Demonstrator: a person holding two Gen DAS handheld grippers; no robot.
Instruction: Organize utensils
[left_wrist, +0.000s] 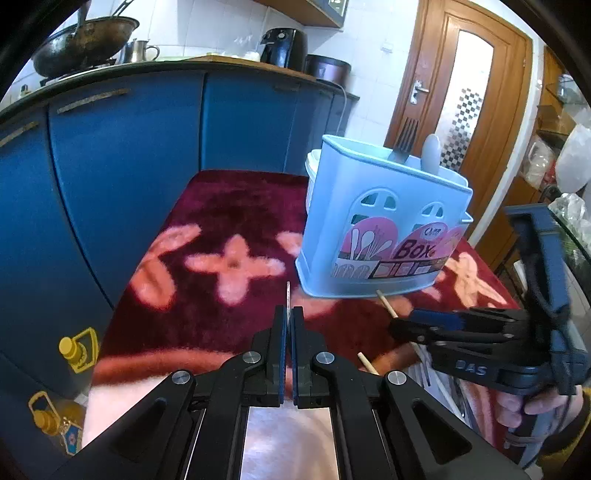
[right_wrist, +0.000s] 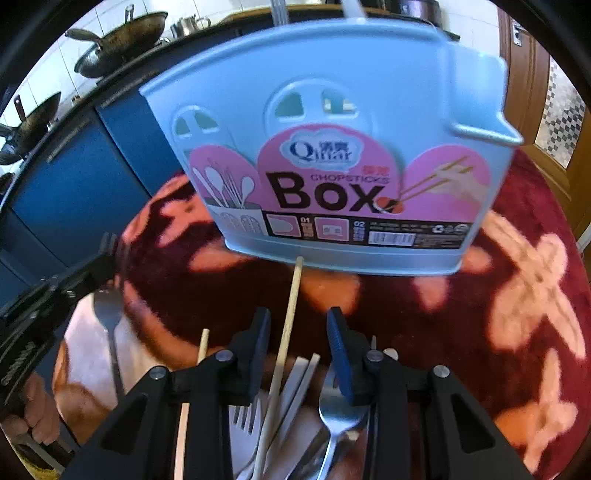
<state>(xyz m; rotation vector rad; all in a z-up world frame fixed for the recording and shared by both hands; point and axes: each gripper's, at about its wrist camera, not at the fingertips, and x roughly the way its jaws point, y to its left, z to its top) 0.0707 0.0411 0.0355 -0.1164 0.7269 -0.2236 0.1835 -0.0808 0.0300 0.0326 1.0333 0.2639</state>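
A light blue chopsticks box (left_wrist: 369, 229) (right_wrist: 332, 147) stands upright on the red cloth, with a fork (left_wrist: 406, 138) and a pale spoon (left_wrist: 433, 151) sticking out of its top. My left gripper (left_wrist: 289, 312) is shut on a thin metal fork seen edge-on; its tines (right_wrist: 110, 243) show past the gripper in the right wrist view. My right gripper (right_wrist: 298, 317) stands open low over a pile of forks and chopsticks (right_wrist: 295, 398). A wooden chopstick (right_wrist: 290, 314) runs between its fingers without touching either pad, its tip at the foot of the box.
The table wears a fuzzy dark red cloth with pink flowers (left_wrist: 236, 266). Blue cabinets (left_wrist: 129, 166) with woks (left_wrist: 85, 40) on top stand behind it. A wooden door (left_wrist: 469, 110) is at the right. Another metal utensil (right_wrist: 109, 314) lies on a white cloth at the left.
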